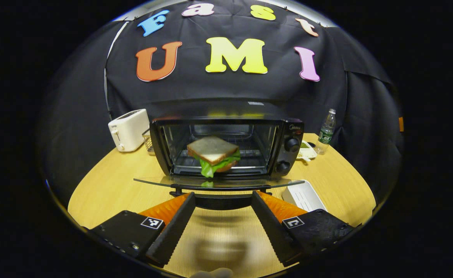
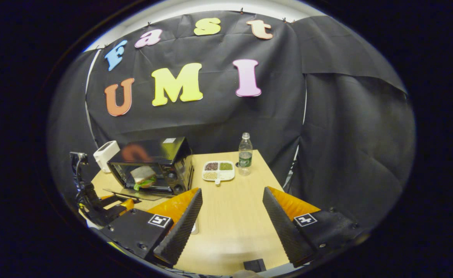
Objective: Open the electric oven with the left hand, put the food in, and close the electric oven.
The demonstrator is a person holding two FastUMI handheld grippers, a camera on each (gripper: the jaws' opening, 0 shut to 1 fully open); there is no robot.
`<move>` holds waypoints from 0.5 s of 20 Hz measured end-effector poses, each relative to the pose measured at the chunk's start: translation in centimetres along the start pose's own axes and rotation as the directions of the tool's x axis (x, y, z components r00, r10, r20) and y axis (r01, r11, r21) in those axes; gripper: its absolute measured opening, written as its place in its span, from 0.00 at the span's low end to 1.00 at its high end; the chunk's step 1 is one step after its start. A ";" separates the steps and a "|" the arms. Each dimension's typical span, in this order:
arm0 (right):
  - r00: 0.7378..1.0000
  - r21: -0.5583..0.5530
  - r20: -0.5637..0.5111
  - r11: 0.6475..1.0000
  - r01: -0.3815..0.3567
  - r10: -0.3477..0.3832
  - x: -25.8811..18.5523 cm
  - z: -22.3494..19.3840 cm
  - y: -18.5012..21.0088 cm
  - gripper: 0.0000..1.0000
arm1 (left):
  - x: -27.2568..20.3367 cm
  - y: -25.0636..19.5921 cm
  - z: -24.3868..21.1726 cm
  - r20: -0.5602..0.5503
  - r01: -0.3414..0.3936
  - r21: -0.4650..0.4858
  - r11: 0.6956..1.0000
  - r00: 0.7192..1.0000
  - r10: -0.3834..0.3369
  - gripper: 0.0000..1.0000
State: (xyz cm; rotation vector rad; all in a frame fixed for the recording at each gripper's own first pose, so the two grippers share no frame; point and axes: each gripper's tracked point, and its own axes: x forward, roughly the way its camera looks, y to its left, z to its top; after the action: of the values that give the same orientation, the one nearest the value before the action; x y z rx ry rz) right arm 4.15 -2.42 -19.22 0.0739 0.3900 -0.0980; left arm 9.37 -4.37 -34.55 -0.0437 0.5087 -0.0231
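Looking along your left gripper (image 1: 223, 199) in the left gripper view, you see its jaws spread wide and holding nothing, one on each side of the handle of the oven's door (image 1: 218, 182), which lies folded down flat. The oven (image 1: 226, 146) stands open on the bench (image 1: 110, 185), and the sandwich (image 1: 213, 155) sits on the rack inside it. A toaster (image 1: 129, 129) stands to the oven's left, a water bottle (image 1: 326, 132) to its right.

In the right gripper view, your right gripper (image 2: 232, 195) hangs over bare bench with its jaws wide apart and empty. The oven (image 2: 153, 166) is off to the left, the sandwich (image 2: 143, 177) inside; a divided plate (image 2: 218, 170) and the bottle (image 2: 245, 153) stand beyond.
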 end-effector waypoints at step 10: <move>1.000 0.016 0.018 1.000 0.016 -0.016 0.1 0.9 -0.7 1.00 | 2.4 0.8 5.0 0.066 -0.004 0.003 1.000 0.998 0.004 0.97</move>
State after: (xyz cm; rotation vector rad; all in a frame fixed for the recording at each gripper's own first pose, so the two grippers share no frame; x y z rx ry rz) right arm 4.53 -3.16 -18.51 0.0857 0.3718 -0.1178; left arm 13.87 -3.51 -31.38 -0.0401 0.4425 -0.0186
